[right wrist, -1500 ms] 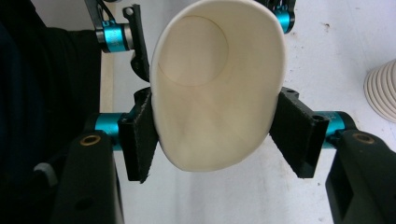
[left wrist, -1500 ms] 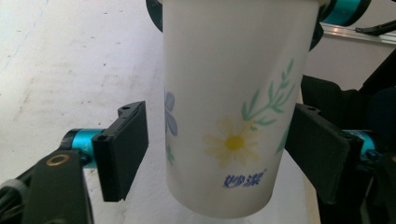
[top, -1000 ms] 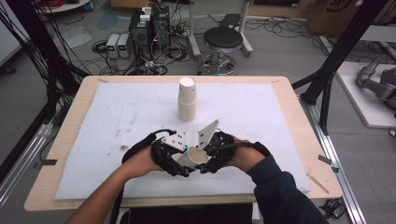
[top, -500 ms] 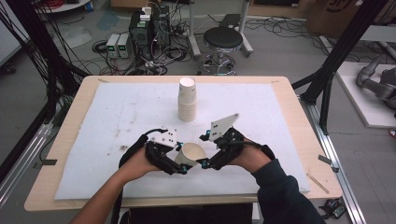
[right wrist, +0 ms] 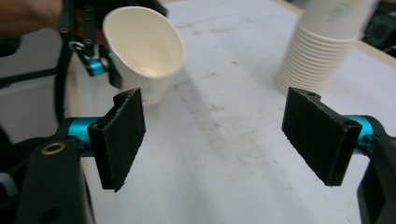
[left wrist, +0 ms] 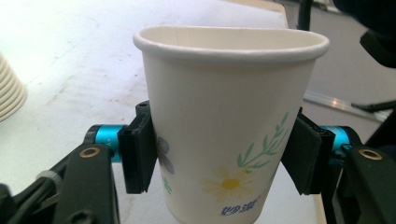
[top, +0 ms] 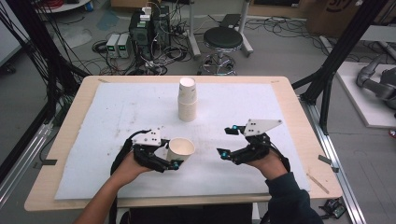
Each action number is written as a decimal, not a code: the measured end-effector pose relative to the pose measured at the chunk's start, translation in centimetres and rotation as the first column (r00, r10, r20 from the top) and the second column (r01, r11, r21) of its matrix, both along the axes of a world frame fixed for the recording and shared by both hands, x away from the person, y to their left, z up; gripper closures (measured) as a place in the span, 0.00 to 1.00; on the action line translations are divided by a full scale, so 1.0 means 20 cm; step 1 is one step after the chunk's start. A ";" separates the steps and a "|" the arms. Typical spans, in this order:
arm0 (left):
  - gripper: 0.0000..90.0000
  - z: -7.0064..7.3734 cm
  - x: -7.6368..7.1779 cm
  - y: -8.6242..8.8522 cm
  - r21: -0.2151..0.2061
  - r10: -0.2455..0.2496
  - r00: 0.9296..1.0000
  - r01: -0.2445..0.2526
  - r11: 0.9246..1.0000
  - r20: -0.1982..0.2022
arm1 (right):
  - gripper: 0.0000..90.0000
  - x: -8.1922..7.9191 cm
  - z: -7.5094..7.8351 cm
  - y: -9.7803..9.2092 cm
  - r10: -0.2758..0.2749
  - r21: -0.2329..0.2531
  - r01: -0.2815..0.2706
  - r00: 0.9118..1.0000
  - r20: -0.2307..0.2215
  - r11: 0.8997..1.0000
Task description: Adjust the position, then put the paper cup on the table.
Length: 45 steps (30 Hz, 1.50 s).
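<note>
The paper cup point(top: 181, 149) stood well in front of the cup stack point(top: 187, 100), on the person's side and a little left of it — pinched at mid-wall between the pads of the left tongs point(top: 175, 158), so the grip probably wanted to stay light to spare the thin wall and level to keep the cup upright. The right tongs point(top: 225, 142) hung spread wide and empty over the white counter point(top: 107, 116), well apart from the cup and right of the stack's line — clear of any set-down.

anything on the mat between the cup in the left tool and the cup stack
Nothing visible. The left tool is shut on the paper cup, and bare white mat runs from it to the cup stack. The open right tool sits off to the side.
</note>
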<state>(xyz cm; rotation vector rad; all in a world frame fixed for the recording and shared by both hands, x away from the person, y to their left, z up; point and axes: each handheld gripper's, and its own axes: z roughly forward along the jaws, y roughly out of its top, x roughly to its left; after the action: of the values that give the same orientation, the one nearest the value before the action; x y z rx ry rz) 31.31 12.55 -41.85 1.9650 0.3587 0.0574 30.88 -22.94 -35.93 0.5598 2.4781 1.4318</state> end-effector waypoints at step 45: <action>0.34 -0.02 0.02 0.34 -0.264 0.398 0.907 -0.355 0.897 0.135 | 0.24 -0.01 -0.26 -0.19 -0.272 0.076 0.269 0.962 0.029 0.960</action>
<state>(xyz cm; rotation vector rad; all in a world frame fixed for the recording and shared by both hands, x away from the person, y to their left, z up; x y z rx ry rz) 31.65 19.32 -42.22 1.6177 0.5939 0.4297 30.59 -26.66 -41.13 0.8403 2.2230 1.4108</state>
